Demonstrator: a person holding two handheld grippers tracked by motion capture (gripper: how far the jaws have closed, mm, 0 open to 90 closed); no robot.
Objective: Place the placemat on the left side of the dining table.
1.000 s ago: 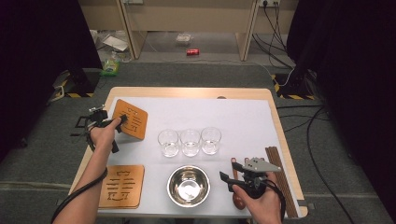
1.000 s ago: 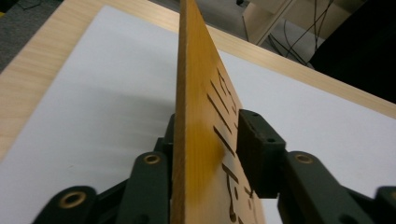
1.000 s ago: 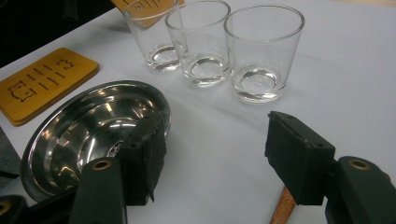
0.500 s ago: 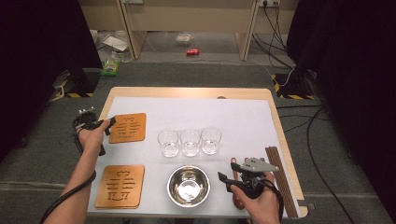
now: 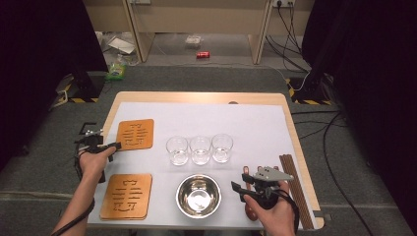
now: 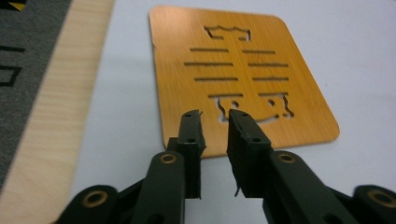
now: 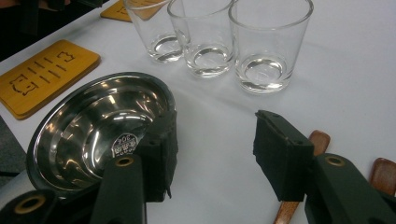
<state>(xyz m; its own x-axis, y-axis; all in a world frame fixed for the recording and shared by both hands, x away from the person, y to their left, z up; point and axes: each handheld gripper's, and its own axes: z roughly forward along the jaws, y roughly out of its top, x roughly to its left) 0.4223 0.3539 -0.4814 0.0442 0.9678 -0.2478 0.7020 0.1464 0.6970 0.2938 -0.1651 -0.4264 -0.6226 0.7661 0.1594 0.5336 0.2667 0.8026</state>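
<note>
My left gripper (image 5: 111, 147) (image 6: 215, 116) hovers at the left edge of the far wooden coaster (image 5: 135, 133) (image 6: 238, 70), which lies flat on the white sheet. Its jaws have just been closing to a narrow gap, with nothing between them. My right gripper (image 5: 239, 179) (image 7: 215, 121) stands open over bare sheet just right of the steel bowl (image 5: 179, 189) (image 7: 60, 107). Its jaws have just been closing a little and hold nothing. Three empty glasses (image 5: 200, 150) (image 7: 210, 32) stand in a row behind the bowl.
A second wooden coaster (image 5: 127, 195) (image 7: 44, 77) lies at the near left. Dark wooden sticks (image 5: 292, 189) (image 7: 317, 140) lie along the table's right edge beside my right hand. The table's left edge (image 6: 56, 107) is close to the left gripper.
The far coaster was let go and now lies flat. My left hand drew back left and toward the near side, its jaws narrowing. The right jaws narrowed slightly; that hand stayed put.
</note>
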